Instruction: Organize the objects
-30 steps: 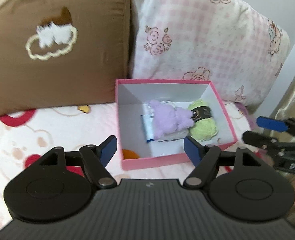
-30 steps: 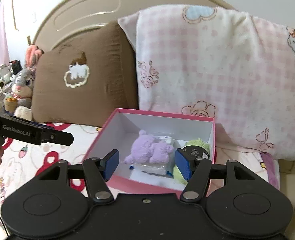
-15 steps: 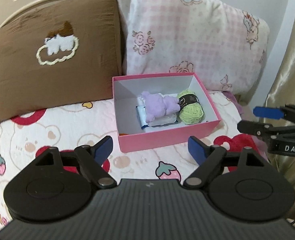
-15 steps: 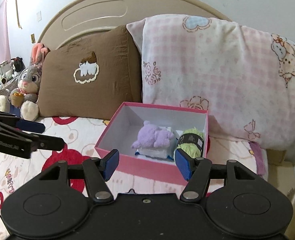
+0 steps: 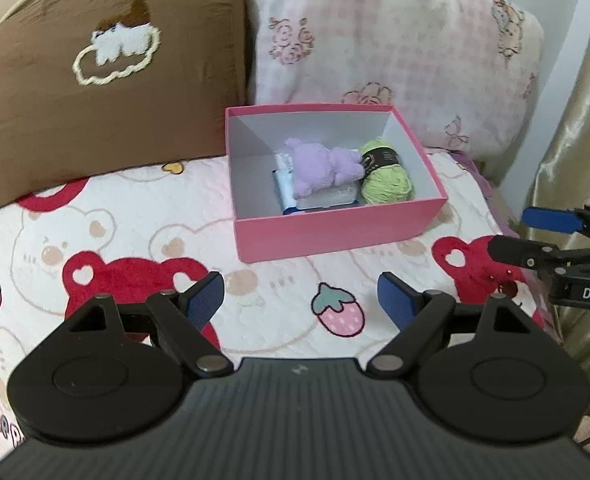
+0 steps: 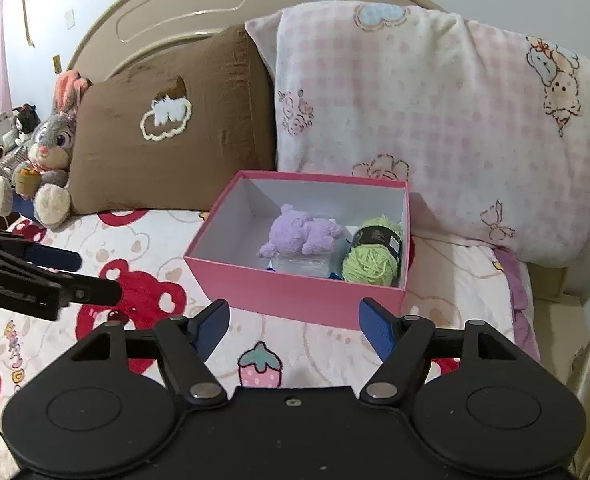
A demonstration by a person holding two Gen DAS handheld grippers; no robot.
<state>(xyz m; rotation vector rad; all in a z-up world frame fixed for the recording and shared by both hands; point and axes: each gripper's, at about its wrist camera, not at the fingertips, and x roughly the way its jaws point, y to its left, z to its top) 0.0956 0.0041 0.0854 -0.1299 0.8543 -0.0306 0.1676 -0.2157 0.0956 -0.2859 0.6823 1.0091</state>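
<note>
A pink box (image 5: 335,232) (image 6: 295,294) sits open on the bed by the pillows. Inside lie a purple plush toy (image 5: 321,166) (image 6: 301,234), a green yarn ball (image 5: 385,180) (image 6: 371,258) and a blue-and-white packet (image 5: 285,192) under the plush. My left gripper (image 5: 301,302) is open and empty, held back from the box over the bedspread. My right gripper (image 6: 293,328) is open and empty, just in front of the box. Each gripper also shows side-on in the other's view: the right one (image 5: 535,236), the left one (image 6: 75,276).
A brown pillow (image 5: 95,88) (image 6: 167,136) and a pink checked pillow (image 5: 395,52) (image 6: 435,120) lean on the headboard behind the box. A rabbit plush (image 6: 47,152) sits at the far left. A gold curtain (image 5: 575,120) hangs at the bed's right edge.
Both grippers have pulled back from the box, so it looks smaller and more bedspread shows. Both stay open and empty. The box contents have not moved.
</note>
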